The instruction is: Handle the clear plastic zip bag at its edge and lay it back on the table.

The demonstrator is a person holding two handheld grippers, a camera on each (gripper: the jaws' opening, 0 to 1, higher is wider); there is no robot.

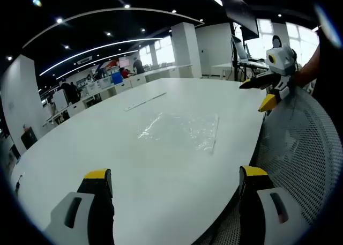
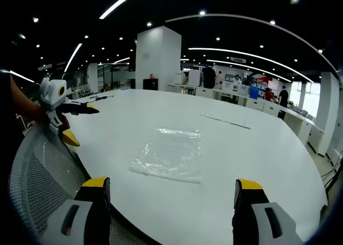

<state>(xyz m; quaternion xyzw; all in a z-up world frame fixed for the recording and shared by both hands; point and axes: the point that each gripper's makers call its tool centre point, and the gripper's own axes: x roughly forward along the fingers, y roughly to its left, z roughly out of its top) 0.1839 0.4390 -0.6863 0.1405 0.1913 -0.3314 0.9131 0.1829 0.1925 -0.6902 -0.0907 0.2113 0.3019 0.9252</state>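
Left gripper view: clear plastic zip bag lying flat and crinkled on white table, zip edge toward the right, well ahead of the jaws. Right gripper view: same bag sitting near table's near edge, between the two jaws' lines but apart from them. Left gripper hovering wide open, gripping nothing. Right gripper likewise gaping wide, nothing in it; also appearing from outside, near table rim, above mesh chair back. Left gripper seen from outside, held off to the side. Judging step: approach, no grasp yet. Next move probably needing one gripper lowering to a bag edge, pinching thin film without sliding it. Thin strip lying farther out. People and desks in the background.
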